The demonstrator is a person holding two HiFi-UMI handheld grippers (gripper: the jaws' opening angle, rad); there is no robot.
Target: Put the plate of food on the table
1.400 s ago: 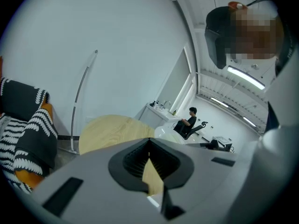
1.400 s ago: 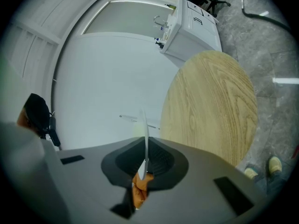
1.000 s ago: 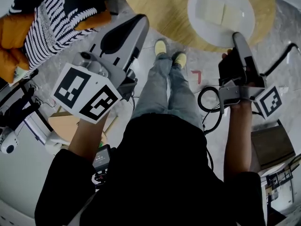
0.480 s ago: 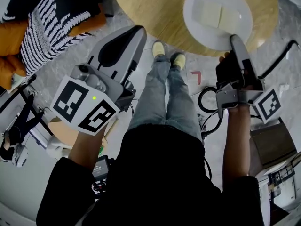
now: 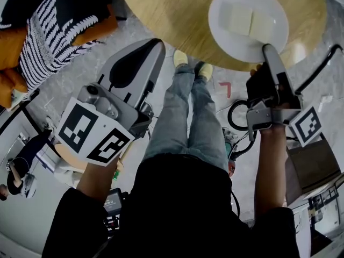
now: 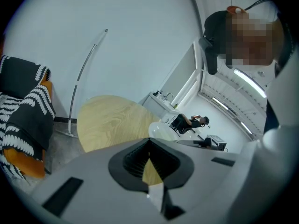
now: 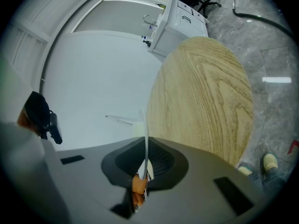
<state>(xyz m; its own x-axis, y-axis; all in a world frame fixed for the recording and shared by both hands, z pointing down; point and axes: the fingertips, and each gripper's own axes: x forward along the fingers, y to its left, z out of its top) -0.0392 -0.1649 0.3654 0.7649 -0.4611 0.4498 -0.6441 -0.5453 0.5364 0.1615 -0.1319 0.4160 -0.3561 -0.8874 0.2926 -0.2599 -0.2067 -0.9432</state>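
- White plate (image 5: 243, 46) carrying two pale food slabs (image 5: 246, 20) sits just ahead of the right gripper (image 5: 267, 50), whose jaws pinch its near rim.
- Round wooden table (image 5: 172, 9) spreads beneath the plate; whether the plate rests on it cannot be told.
- Left gripper (image 5: 157, 44) hangs well apart to the left, jaws pressed together on nothing, its tip at the table's edge.
- Yellow shoes (image 5: 189, 63) stand between the grippers.
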